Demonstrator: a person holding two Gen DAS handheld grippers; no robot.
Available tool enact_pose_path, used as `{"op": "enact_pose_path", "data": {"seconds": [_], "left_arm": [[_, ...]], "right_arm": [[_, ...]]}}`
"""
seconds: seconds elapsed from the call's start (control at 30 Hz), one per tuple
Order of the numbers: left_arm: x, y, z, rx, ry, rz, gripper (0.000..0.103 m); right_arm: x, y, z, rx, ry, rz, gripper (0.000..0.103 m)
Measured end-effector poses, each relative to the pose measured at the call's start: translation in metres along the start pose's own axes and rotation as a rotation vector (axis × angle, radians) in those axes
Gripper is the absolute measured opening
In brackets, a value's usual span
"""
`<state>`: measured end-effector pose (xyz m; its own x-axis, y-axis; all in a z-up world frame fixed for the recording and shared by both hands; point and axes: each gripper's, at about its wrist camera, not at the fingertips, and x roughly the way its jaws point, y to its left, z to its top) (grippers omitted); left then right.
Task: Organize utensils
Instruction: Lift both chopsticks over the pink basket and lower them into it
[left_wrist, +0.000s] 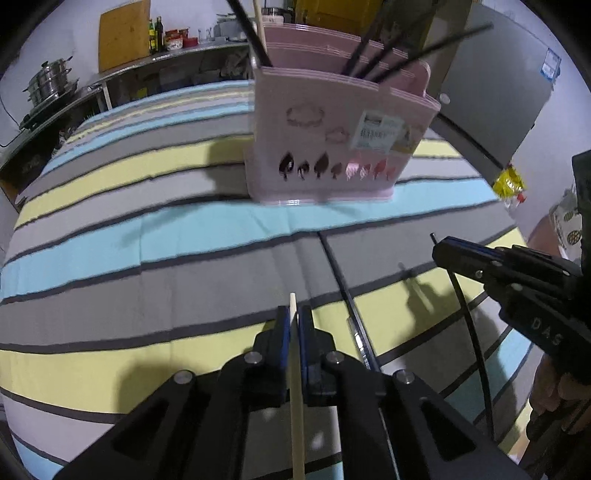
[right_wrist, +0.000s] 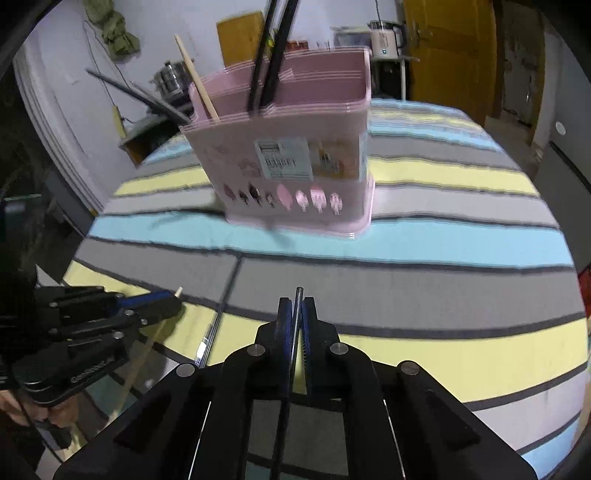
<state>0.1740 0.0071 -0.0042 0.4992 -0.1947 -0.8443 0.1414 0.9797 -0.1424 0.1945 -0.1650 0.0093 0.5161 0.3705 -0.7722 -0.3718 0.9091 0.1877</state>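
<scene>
A pink utensil basket (left_wrist: 332, 133) stands on the striped cloth, holding several black chopsticks and a wooden one; it also shows in the right wrist view (right_wrist: 288, 155). My left gripper (left_wrist: 294, 317) is shut on a wooden chopstick (left_wrist: 296, 406), held above the cloth in front of the basket. My right gripper (right_wrist: 296, 306) is shut on a black chopstick (right_wrist: 284, 413); it shows at the right of the left wrist view (left_wrist: 443, 247). One black chopstick (left_wrist: 347, 295) lies on the cloth between the grippers, also in the right wrist view (right_wrist: 218, 314).
The striped cloth (left_wrist: 147, 236) covers the table. A counter with steel pots (left_wrist: 48, 85), bottles and a board stands behind. A grey fridge (left_wrist: 491, 92) is at the right. A yellow door (right_wrist: 450, 48) is behind the table.
</scene>
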Motion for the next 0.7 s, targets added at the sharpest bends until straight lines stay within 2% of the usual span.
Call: {"op": "enact_pose_path", "data": {"seconds": [0.43,0.57,0.7], "left_arm": [[-0.092,-0.001,0.055,0.042,-0.225,-0.022,0.005],[-0.108,0.002,0.067,0.045,-0.277,-0.02,0.005],[-0.113,0.006,0.068,0.031,-0.304,-0.03,0.005]], "right_arm": [[-0.087,0.015,0.056,-0.041,-0.258,0.019,0.004],[-0.107,0.018,0.063,-0.047,-0.327,0.007,0.004],[-0.114,0.02,0.061,-0.046,-0.351,-0.001,0.004]]}}
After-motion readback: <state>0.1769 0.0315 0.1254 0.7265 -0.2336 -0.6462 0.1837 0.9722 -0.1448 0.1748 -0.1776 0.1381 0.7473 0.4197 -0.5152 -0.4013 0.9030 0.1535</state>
